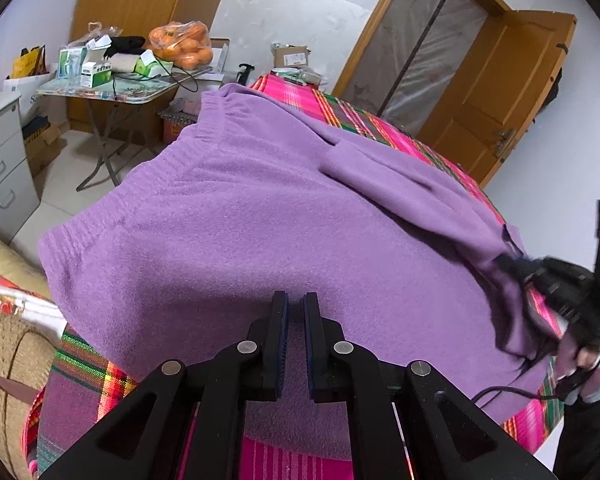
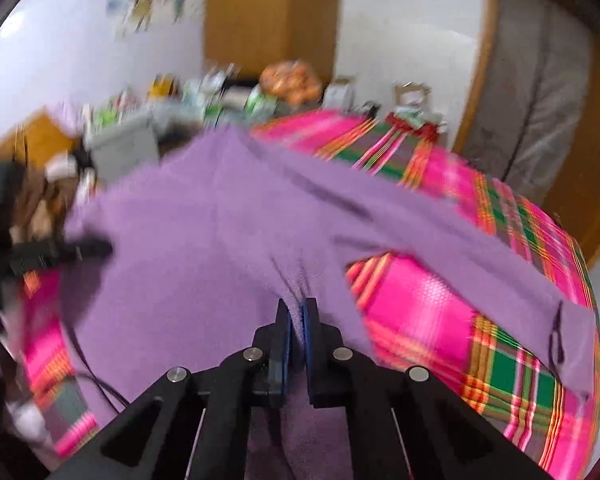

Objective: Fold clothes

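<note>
A purple knit sweater (image 1: pixel 260 220) lies spread on a bed with a pink plaid cover (image 1: pixel 360 116). Its ribbed hem faces the far left. My left gripper (image 1: pixel 296 308) is shut low over the sweater's near edge, and purple cloth fills the slit between its pads. In the blurred right wrist view, the right gripper (image 2: pixel 296 312) is shut on a puckered fold of the sweater (image 2: pixel 204 220) near where a sleeve (image 2: pixel 500 276) branches off to the right. The left gripper (image 2: pixel 104 249) shows at the sweater's left edge. The right gripper (image 1: pixel 504 260) shows at the far right, held by a hand (image 1: pixel 588 356).
Beyond the bed stand a folding table (image 1: pixel 112 92) with boxes and a bag of oranges (image 1: pixel 182 46), and a grey drawer unit (image 1: pixel 0 160). A wooden door (image 1: pixel 500 92) stands open at right. A woven roll (image 1: pixel 8 360) lies at the left. A black cable (image 1: pixel 500 390) trails over the cover.
</note>
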A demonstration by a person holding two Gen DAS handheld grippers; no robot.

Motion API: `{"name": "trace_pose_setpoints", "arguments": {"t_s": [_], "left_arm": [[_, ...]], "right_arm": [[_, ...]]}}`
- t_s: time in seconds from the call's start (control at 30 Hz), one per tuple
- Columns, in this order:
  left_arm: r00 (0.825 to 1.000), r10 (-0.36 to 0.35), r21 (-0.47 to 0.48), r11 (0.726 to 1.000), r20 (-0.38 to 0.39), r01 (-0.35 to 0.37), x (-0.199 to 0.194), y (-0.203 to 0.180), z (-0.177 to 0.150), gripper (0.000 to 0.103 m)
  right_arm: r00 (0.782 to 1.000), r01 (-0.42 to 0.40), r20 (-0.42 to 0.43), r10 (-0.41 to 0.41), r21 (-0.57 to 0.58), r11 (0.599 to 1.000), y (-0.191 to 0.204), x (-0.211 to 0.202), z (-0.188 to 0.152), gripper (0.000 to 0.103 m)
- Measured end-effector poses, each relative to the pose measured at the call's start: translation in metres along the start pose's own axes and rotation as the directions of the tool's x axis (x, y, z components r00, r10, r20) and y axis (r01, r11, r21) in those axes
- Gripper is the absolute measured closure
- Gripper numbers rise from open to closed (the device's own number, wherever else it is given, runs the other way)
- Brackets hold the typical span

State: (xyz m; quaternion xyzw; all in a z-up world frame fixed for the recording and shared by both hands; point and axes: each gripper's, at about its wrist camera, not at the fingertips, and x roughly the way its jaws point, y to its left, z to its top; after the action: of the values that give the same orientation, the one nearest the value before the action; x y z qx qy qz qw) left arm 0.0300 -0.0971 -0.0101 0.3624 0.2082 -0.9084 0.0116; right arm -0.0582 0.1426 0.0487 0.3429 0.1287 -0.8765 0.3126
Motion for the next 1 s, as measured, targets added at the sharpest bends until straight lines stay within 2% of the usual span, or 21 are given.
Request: {"name": "trace_pose_setpoints", "arguments": {"t_s": [0.13,0.2,0.3,0.4,0.5,0.6,0.67,0.8,1.0], "left_arm": [[1.0,-0.005,-0.003,1.0,0.001,0.005,0.0,0.001,0.0,0.096],[1.0,-0.009,-0.007,1.0,0.001,0.009,0.0,0.001,0.0,0.096],[1.0,-0.011,-0.009,1.0,0.002,0.011,0.0,0.001,-0.001,0.096],[1.0,-0.012,-0.01,1.0,0.003,0.012,-0.001,0.001,-0.001,0.096],[1.0,-0.013,-0.011,1.0,0.004,0.013,-0.002,0.001,-0.002,0.096],[1.0,-0.014,-0.012,1.0,0.004,0.014,-0.002,0.001,-0.002,0.096],[1.0,-0.014,-0.013,1.0,0.004,0.014,-0.002,0.0,-0.002,0.096],[1.0,-0.011,-0.011,1.0,0.005,0.011,-0.003,0.0,-0.003,0.096],[1.0,-0.011,-0.012,1.0,0.005,0.011,-0.003,0.001,-0.003,0.096]], "right_arm": [[0.993,-0.015,0.117,-0.013,0.23,0.973,-0.047,-0.047,-0.009,0.097],[0.986,-0.021,0.161,-0.037,0.347,0.937,-0.076,-0.067,-0.018,0.097],[0.972,-0.003,0.205,-0.115,0.502,0.865,-0.114,-0.102,-0.045,0.097],[0.955,0.051,0.199,-0.222,0.624,0.779,-0.147,-0.135,-0.086,0.097],[0.94,0.099,0.158,-0.302,0.721,0.686,-0.167,-0.154,-0.125,0.097],[0.947,0.115,0.093,-0.308,0.796,0.594,-0.182,-0.161,-0.166,0.094],[0.951,0.122,0.065,-0.302,0.818,0.561,-0.184,-0.163,-0.188,0.082],[0.942,0.168,0.041,-0.332,0.798,0.578,-0.178,-0.17,-0.198,0.073],[0.917,0.3,-0.006,-0.399,0.669,0.68,-0.167,-0.162,-0.175,0.068]]}}
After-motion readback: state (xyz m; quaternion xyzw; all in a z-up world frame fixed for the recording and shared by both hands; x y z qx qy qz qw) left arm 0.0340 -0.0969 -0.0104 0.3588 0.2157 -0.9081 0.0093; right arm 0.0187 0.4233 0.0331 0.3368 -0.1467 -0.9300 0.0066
